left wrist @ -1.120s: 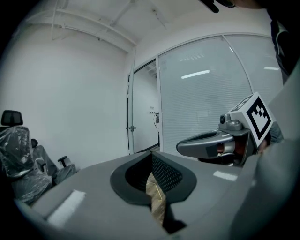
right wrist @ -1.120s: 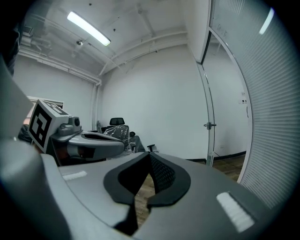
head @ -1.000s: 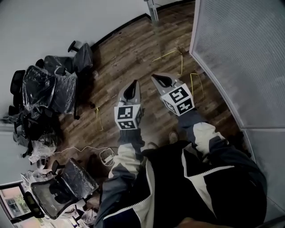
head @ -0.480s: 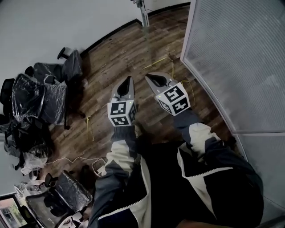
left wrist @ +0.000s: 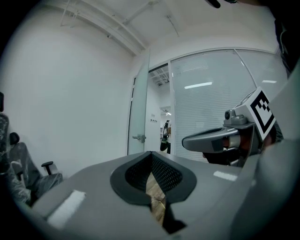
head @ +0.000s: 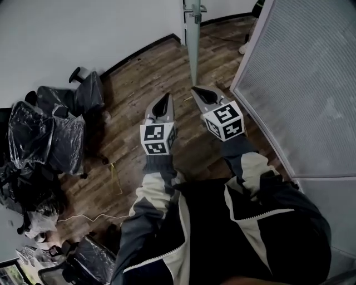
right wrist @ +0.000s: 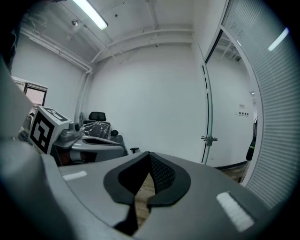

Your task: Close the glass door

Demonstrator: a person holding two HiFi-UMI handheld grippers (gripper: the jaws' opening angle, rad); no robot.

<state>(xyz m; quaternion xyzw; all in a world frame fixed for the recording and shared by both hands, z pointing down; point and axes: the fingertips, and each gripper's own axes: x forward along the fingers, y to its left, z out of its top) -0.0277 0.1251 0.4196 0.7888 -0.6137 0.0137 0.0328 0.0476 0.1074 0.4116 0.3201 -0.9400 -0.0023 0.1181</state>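
The glass door point(head: 193, 39) stands open, edge-on at the top of the head view, with a metal handle point(head: 196, 12) on it. My left gripper point(head: 165, 102) and right gripper point(head: 201, 93) are held side by side over the wood floor, pointing toward the door and well short of it. Both are shut with nothing between their fingers. In the left gripper view the door point(left wrist: 139, 112) and its handle point(left wrist: 138, 138) lie ahead beyond the closed left gripper point(left wrist: 151, 156). The right gripper view shows the door's edge point(right wrist: 207, 108) and the handle point(right wrist: 209, 138) to the right of the closed right gripper point(right wrist: 149, 156).
A frosted glass partition point(head: 303, 78) runs along the right. Plastic-wrapped office chairs point(head: 53, 133) crowd the left wall, and a white cable point(head: 83, 214) and a yellow cord point(head: 115, 175) lie on the floor. Someone stands beyond the doorway point(left wrist: 165, 133).
Both grippers have moved forward across the floor toward the door. The door's edge now reaches further down into the head view, and the chairs have slid back to the left.
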